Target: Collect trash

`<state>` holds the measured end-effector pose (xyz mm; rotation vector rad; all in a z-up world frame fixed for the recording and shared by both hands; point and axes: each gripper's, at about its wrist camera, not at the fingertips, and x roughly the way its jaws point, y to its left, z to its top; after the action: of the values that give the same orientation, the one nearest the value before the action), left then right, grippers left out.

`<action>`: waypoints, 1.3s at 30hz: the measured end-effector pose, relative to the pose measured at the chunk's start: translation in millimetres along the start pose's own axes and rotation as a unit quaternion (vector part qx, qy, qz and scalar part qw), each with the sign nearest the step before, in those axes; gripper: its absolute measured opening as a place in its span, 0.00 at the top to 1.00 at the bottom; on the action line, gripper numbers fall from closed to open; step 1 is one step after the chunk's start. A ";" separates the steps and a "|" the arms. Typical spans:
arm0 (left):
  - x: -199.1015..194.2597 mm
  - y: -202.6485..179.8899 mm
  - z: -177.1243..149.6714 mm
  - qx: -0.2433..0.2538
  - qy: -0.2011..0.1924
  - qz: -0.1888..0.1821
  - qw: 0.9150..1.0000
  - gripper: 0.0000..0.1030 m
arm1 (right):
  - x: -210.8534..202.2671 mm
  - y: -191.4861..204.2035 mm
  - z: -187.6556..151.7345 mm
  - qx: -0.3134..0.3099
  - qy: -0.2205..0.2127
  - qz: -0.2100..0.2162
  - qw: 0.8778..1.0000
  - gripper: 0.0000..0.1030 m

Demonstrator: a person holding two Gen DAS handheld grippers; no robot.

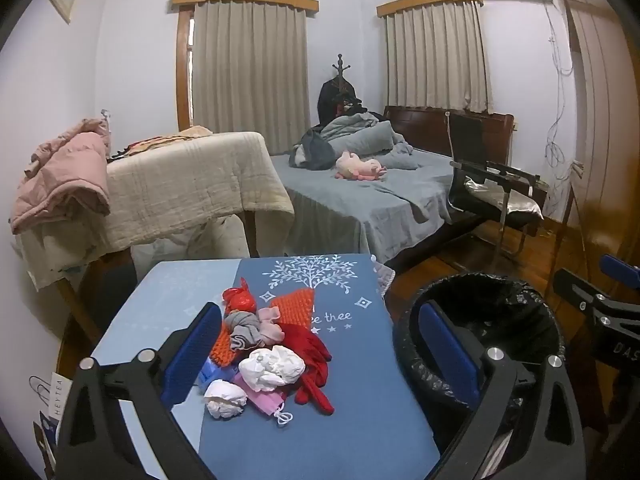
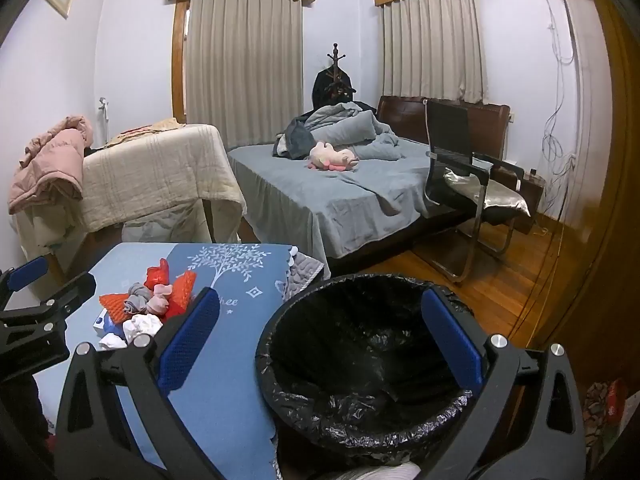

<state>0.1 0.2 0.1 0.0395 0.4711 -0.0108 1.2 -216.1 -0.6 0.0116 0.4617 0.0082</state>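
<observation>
Both hand-held grippers wide open, holding nothing: left hand-held gripper [image 1: 316,360], right hand-held gripper [image 2: 320,344]. Crumpled tissue wad [image 1: 272,368] in clutter pile mid-counter [image 1: 340,440], beside red glove [image 1: 316,356]. Reckon it's light, soft, crushable; I pinch across bulge. Lined bin [image 2: 360,360] just right of counter edge; open room above pile.

It is a home bedroom. An unmade bed [image 2: 340,188] with a plush toy [image 2: 334,157] stands beneath curtained windows [image 2: 244,60].
</observation>
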 end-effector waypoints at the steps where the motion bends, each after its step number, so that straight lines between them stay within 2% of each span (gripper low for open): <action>1: -0.2 0.1 0.0 -0.001 -0.002 -0.001 1.000 0.06 | -0.2 0.1 -0.1 0.000 -0.001 0.000 1.000 0.05; 39: -0.6 3.9 4.0 0.000 -0.004 -0.001 1.000 0.06 | 1.3 2.0 0.1 -0.002 -0.002 0.000 1.000 0.05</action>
<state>1.4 3.9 4.1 0.0384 0.4625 -0.0122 2.4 -214.1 -1.1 0.0078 0.4582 0.0088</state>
